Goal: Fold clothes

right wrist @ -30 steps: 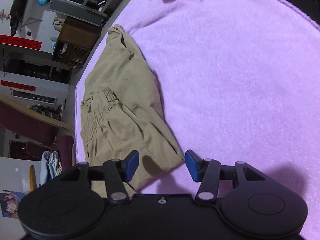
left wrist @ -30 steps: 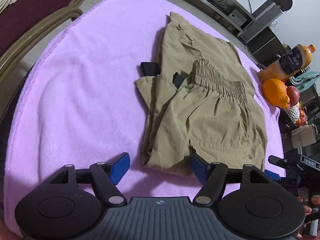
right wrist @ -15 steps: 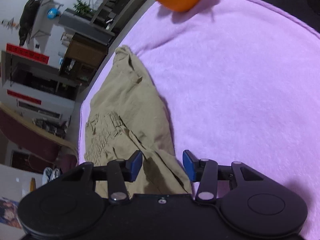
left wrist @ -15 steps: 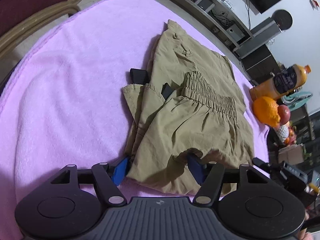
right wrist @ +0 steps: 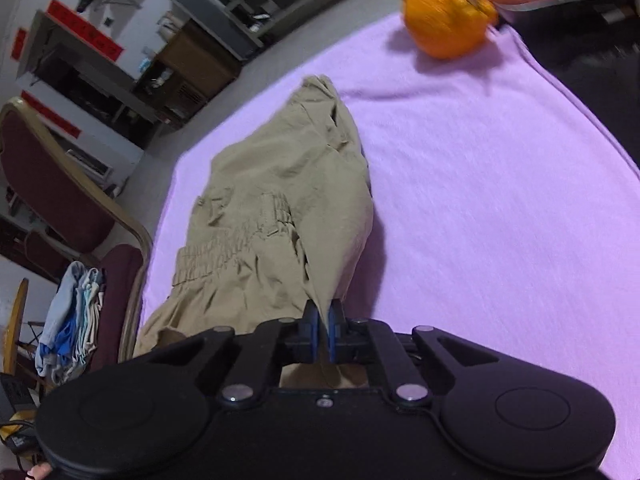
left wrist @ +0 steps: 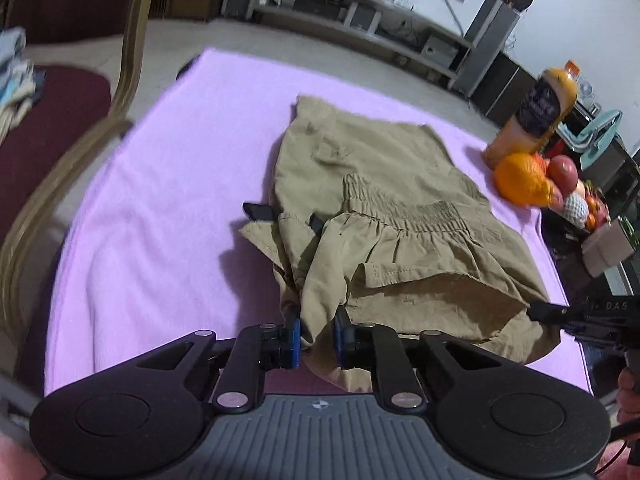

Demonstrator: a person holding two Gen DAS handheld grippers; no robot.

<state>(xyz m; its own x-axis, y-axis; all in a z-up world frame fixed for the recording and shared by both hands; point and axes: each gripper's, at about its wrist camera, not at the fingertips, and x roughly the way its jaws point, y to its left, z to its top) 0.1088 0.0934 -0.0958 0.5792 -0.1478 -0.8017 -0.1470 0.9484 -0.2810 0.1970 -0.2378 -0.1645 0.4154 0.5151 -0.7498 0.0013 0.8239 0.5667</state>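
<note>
We see the left gripper [left wrist: 316,338] angled down at the near edge of the khaki trousers [left wrist: 384,240]; its jaws have just been closing and now pinch a bunched fold. The right gripper [right wrist: 325,334], likewise tilted down, has just been closing and clamps a thin corner of the cloth. The trousers lie on a purple blanket [left wrist: 160,208]. An orange [right wrist: 444,18] sits at the blanket's far corner; a chair [left wrist: 64,120] stands beside.
</note>
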